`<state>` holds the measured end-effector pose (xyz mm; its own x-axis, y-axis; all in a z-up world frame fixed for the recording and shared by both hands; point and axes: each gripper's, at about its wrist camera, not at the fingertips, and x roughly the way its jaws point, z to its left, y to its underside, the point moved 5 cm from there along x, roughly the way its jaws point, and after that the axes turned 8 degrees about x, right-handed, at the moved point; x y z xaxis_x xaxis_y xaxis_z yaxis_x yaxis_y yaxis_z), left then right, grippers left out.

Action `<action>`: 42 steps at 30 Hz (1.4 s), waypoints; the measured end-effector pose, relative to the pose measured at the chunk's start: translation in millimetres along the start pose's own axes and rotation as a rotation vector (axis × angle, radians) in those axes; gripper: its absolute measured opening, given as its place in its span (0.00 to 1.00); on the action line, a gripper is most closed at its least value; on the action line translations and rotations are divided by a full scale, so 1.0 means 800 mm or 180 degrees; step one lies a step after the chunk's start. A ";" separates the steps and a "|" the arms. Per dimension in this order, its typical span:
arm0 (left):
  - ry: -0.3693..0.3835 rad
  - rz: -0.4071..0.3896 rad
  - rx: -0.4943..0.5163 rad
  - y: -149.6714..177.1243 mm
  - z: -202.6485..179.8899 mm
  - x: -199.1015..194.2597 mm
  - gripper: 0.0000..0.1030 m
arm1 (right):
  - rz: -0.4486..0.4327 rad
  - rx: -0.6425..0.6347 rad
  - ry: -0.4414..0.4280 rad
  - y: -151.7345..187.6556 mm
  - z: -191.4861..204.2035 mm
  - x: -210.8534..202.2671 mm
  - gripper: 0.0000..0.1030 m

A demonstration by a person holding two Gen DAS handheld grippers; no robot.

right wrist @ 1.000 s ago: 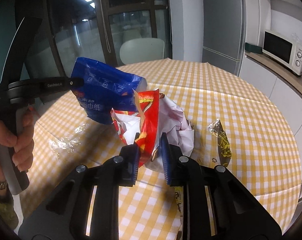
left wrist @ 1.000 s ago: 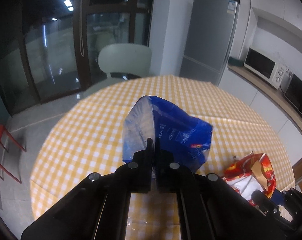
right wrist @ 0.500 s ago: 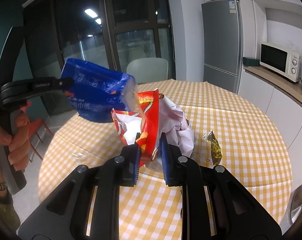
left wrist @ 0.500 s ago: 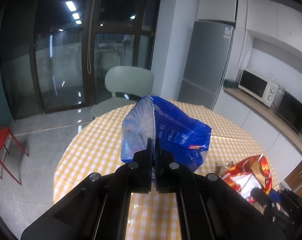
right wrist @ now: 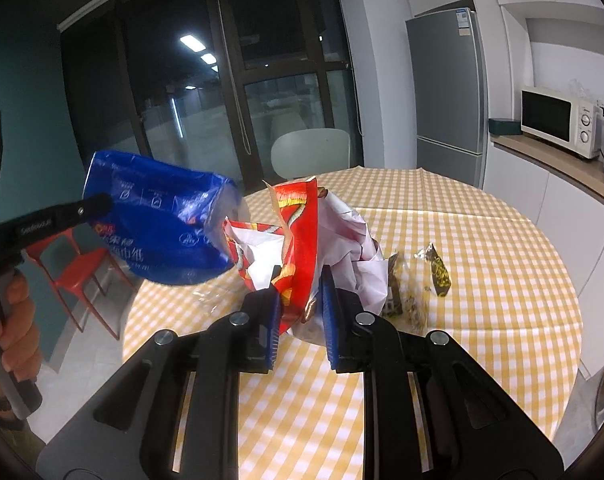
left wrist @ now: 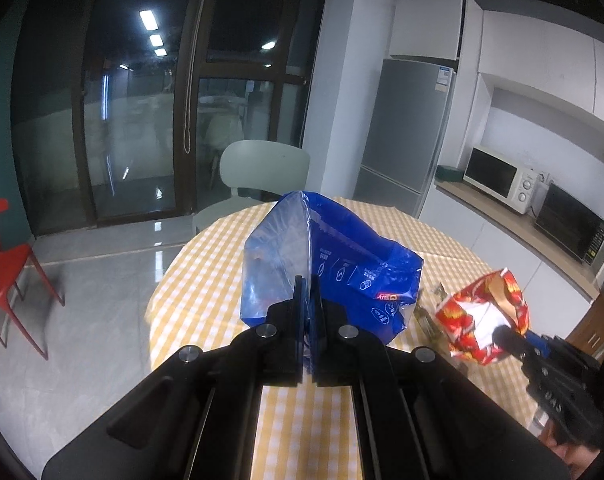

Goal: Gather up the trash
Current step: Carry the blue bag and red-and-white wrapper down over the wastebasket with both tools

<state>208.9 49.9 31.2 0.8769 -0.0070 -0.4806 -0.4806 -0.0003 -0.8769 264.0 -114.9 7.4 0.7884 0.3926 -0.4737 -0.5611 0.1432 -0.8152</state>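
A kitchen-dining room: fridge (left wrist: 406, 132), microwave (left wrist: 498, 179) on a counter (left wrist: 514, 216), checkered round table (right wrist: 482, 280).

The crumpled blue plastic bag (left wrist: 342, 276) hung above the table, pinched at its edge. The red snack wrapper (right wrist: 297, 236) with white paper (right wrist: 354, 248) stood upright, clamped. Two small wrappers (right wrist: 438, 270) lay flat nearby.

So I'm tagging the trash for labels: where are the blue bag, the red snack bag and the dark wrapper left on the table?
blue bag (left wrist: 354, 276): left wrist view, printed side panel.
red snack bag (right wrist: 302, 224): right wrist view, red front face.
dark wrapper (right wrist: 438, 270): right wrist view, its middle.
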 end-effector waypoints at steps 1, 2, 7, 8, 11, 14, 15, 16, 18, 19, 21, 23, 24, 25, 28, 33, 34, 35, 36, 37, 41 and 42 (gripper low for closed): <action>0.0000 -0.0010 0.0003 0.004 0.000 -0.008 0.01 | -0.0001 0.0000 -0.0004 0.004 0.002 -0.005 0.16; 0.0004 -0.0024 0.0006 0.009 0.000 -0.017 0.01 | -0.0005 0.0003 -0.0014 0.008 0.003 -0.010 0.16; -0.0018 -0.0086 0.0054 0.026 -0.006 -0.050 0.01 | -0.0056 0.0002 -0.0070 0.023 0.008 -0.040 0.16; -0.0026 -0.0100 0.0062 0.030 -0.007 -0.057 0.01 | -0.0064 0.0002 -0.0089 0.026 0.010 -0.046 0.16; 0.0005 -0.0101 0.0082 0.043 -0.014 -0.072 0.01 | -0.0094 -0.0014 -0.0137 0.033 0.018 -0.062 0.16; 0.0037 -0.0104 0.0086 0.052 -0.017 -0.082 0.01 | -0.0113 -0.0047 -0.0151 0.042 0.024 -0.078 0.16; 0.0053 -0.0110 0.0082 0.055 -0.018 -0.086 0.01 | -0.0116 -0.0048 -0.0158 0.044 0.025 -0.083 0.16; 0.0066 -0.0116 0.0079 0.058 -0.018 -0.092 0.01 | -0.0116 -0.0051 -0.0173 0.047 0.027 -0.089 0.16; 0.0081 -0.0122 0.0084 0.065 -0.018 -0.101 0.01 | -0.0118 -0.0072 -0.0185 0.055 0.029 -0.100 0.16; 0.0086 -0.0122 0.0089 0.071 -0.018 -0.107 0.01 | -0.0113 -0.0092 -0.0186 0.060 0.032 -0.107 0.16; 0.0096 -0.0122 0.0087 0.079 -0.018 -0.115 0.01 | -0.0102 -0.0104 -0.0198 0.070 0.034 -0.116 0.16; 0.0088 -0.0118 0.0086 0.087 -0.016 -0.123 0.01 | -0.0084 -0.0121 -0.0214 0.079 0.037 -0.125 0.16; 0.0085 -0.0113 0.0095 0.089 -0.016 -0.125 0.01 | -0.0081 -0.0136 -0.0221 0.082 0.038 -0.128 0.16; 0.0069 -0.0109 0.0111 0.094 -0.016 -0.128 0.01 | -0.0075 -0.0165 -0.0228 0.085 0.039 -0.133 0.16; 0.0010 -0.0082 0.0137 0.109 -0.012 -0.136 0.01 | -0.0075 -0.0242 -0.0220 0.094 0.042 -0.150 0.16; 0.0004 -0.0035 0.0167 0.139 -0.007 -0.160 0.01 | -0.0043 -0.0330 -0.0237 0.112 0.043 -0.177 0.16; -0.0004 -0.0044 0.0204 0.143 -0.009 -0.166 0.01 | -0.0035 -0.0343 -0.0243 0.117 0.044 -0.181 0.16; -0.0019 -0.0044 0.0259 0.147 -0.010 -0.172 0.01 | -0.0017 -0.0362 -0.0257 0.122 0.044 -0.185 0.16; -0.0026 -0.0042 0.0286 0.150 -0.010 -0.177 0.01 | 0.0004 -0.0383 -0.0261 0.128 0.044 -0.189 0.16; -0.0038 -0.0048 0.0296 0.154 -0.009 -0.183 0.01 | 0.0015 -0.0393 -0.0260 0.132 0.045 -0.192 0.16; -0.0085 -0.0044 0.0347 0.168 -0.007 -0.202 0.01 | 0.0092 -0.0438 -0.0286 0.151 0.047 -0.204 0.16; -0.0088 -0.0032 0.0353 0.173 -0.005 -0.205 0.01 | 0.0122 -0.0433 -0.0303 0.158 0.048 -0.206 0.16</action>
<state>-1.2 46.9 -11.0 0.8823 0.0200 -0.4702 -0.4694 0.1106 -0.8760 53.5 -127.1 -4.4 0.7360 0.4807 -0.4767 -0.5458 0.0046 -0.8379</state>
